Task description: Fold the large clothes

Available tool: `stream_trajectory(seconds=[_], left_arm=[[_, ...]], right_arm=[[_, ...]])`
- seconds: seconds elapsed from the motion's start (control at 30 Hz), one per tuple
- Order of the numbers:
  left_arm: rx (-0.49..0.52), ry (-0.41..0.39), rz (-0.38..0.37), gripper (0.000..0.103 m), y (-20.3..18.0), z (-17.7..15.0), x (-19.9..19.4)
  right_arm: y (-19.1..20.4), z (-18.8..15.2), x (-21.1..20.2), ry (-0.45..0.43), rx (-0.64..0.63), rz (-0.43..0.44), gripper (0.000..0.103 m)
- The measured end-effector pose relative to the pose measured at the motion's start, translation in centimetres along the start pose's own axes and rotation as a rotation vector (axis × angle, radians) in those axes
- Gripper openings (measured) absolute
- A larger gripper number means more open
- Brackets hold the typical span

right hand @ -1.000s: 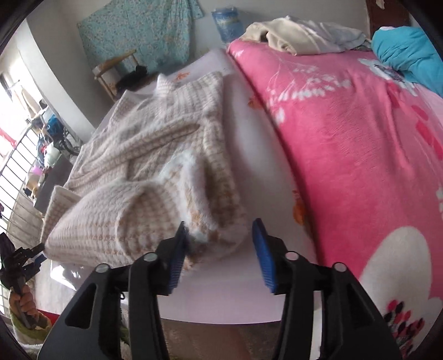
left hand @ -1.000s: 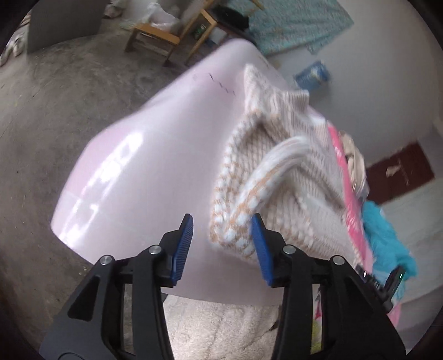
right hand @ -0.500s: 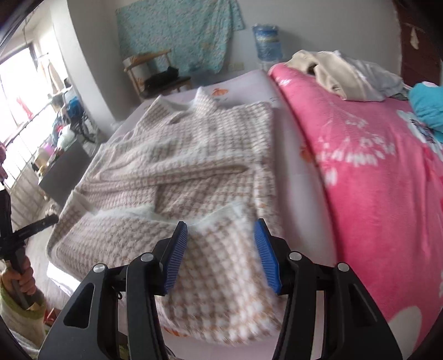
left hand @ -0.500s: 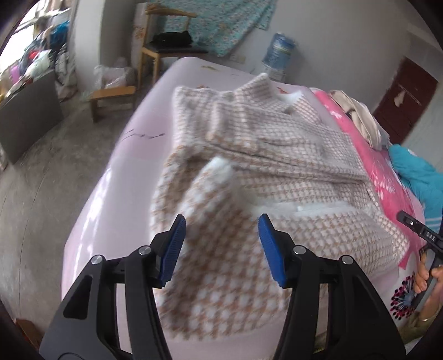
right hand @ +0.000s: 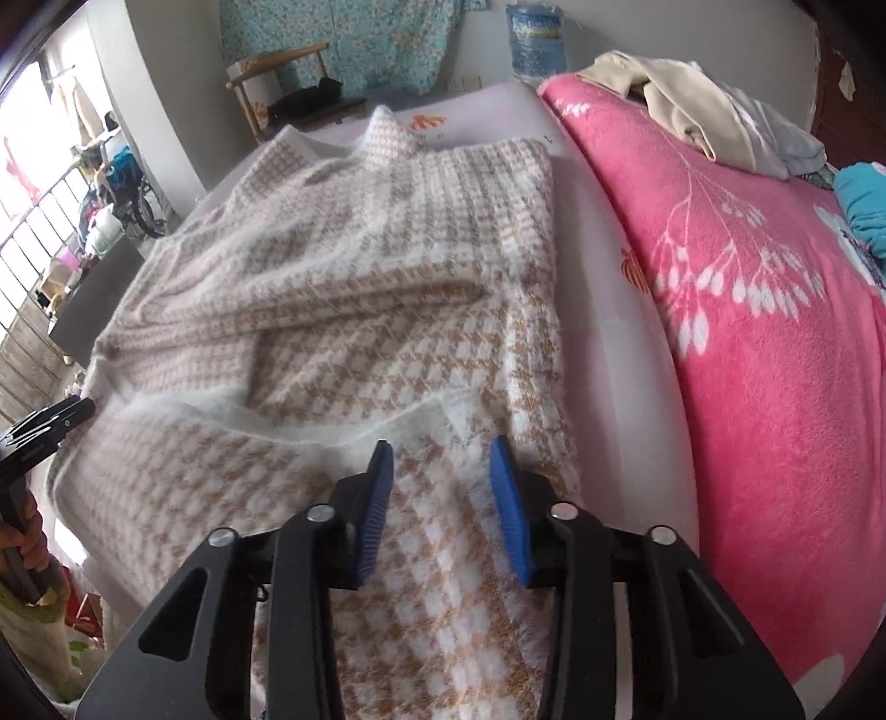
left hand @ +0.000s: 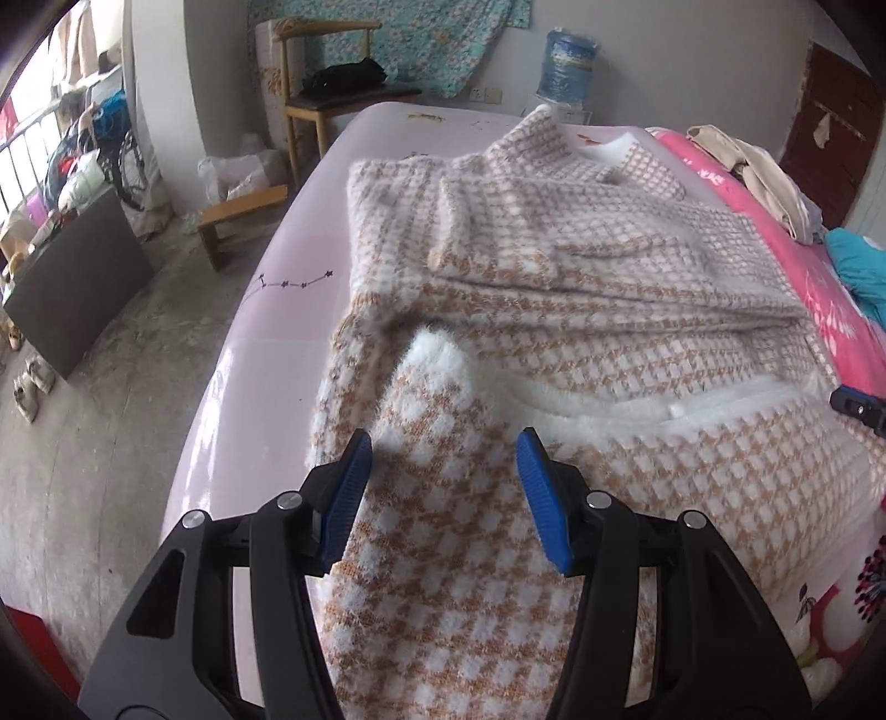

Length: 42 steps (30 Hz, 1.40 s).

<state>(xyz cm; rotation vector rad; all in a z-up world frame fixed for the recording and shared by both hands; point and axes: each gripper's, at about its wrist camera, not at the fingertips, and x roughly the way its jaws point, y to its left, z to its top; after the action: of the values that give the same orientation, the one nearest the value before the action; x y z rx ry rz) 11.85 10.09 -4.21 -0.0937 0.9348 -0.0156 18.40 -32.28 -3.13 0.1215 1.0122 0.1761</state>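
A big fuzzy coat [left hand: 554, 310] with a tan and white check lies on a bed [left hand: 288, 288]. The bed has a pale pink sheet. The coat is partly folded. Its collar [left hand: 545, 130] points to the far end of the bed, and its near part is turned up so the white lining shows along an edge.

The left tool [left hand: 443, 476] is over the near left part of the coat. Its blue pads [left hand: 346, 498] are apart. The coat lies between them and under them, but the pads do not squeeze it. A white tip of the lining [left hand: 437, 346] sticks up just past this tool.

The right tool [right hand: 442, 501] is over the near right part of the coat [right hand: 354, 310]. Its jaws have just been closing, and they are closer together than the left ones. The coat is between them, but there is a gap by each pad [right hand: 512, 509], so it is not clamped.

A pink blanket [right hand: 764, 343] with white flowers lies beside the coat, on the right. A heap of cream clothes [right hand: 692, 105] and something teal [right hand: 861, 205] lie on it, far back.

Past the bed are a wooden chair [left hand: 326, 94] with a black thing on it, a blue flowered cloth [left hand: 410, 39] on the wall and a blue water jug [left hand: 570, 66]. The jug's label is too blurry to read. The sheet has small dark marks [left hand: 293, 283] like a line of stars. No words can be read anywhere.
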Motion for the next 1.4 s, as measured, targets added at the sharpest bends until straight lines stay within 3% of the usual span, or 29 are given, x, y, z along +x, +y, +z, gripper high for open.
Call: stream_trajectory(seconds=[0.17, 0.37, 0.53, 0.67, 0.7, 0.73, 0.8, 0.87, 0.93, 1.07, 1.1, 1.3, 1.37, 1.4], left_arm=[[0.015, -0.014, 0.021, 0.052, 0.1, 0.1, -0.1], [0.026, -0.084, -0.05, 0.052, -0.7, 0.3, -2.2], [0.053, -0.072, -0.214, 0.052, -2.7, -0.2, -3.3], [0.065, 0.009, -0.348, 0.052, -5.2, -1.6, -2.1], [0.084, 0.027, -0.343, 0.052, -6.0, -2.1, -1.7], [0.1, 0.041, -0.326, 0.052, -6.7, -2.6, -1.2], [0.13, 0.058, -0.273, 0.052, -7.8, -3.4, -0.4], [0.128, 0.035, -0.253, 0.052, -8.2, -3.8, -0.4], [0.137, 0.018, -0.249, 0.038, -8.5, -4.0, -0.5], [0.171, 0.002, -0.26, 0.005, -8.8, -3.9, -0.6], [0.181, -0.005, -0.247, 0.004, -9.0, -3.8, -0.6], [0.164, -0.003, -0.257, 0.006, -8.1, -3.1, -0.7], [0.147, -0.016, -0.226, 0.016, -6.9, -2.7, -1.1], [0.13, -0.029, -0.198, 0.025, -6.0, -2.4, -1.2]], right_arm=[[0.4, 0.9, -1.9, -0.041, 0.002, 0.048, 0.034], [2.6, 0.9, -1.9, 0.036, -0.019, 0.206, 0.039], [5.3, -0.1, -0.8, 0.123, -0.061, 0.329, 0.048], [7.5, -1.3, 0.8, 0.166, -0.147, 0.249, 0.048], [7.7, -1.6, 1.1, 0.177, -0.151, 0.24, 0.042], [7.9, -1.7, 1.4, 0.187, -0.153, 0.232, 0.027], [8.4, -2.3, 2.0, 0.219, -0.171, 0.213, 0.007], [9.2, -2.8, 1.9, 0.204, -0.205, 0.183, 0.005], [9.8, -2.7, 1.5, 0.175, -0.227, 0.159, 0.002], [10.6, -1.4, 0.2, 0.082, -0.239, 0.135, 0.001], [10.7, -1.0, 0.0, 0.063, -0.244, 0.124, 0.001], [7.2, 0.6, -0.6, 0.04, -0.148, 0.124, 0.002], [5.7, 0.8, -1.3, 0.036, -0.142, 0.091, 0.014], [5.0, 0.8, -1.6, 0.024, -0.139, 0.061, 0.029]])
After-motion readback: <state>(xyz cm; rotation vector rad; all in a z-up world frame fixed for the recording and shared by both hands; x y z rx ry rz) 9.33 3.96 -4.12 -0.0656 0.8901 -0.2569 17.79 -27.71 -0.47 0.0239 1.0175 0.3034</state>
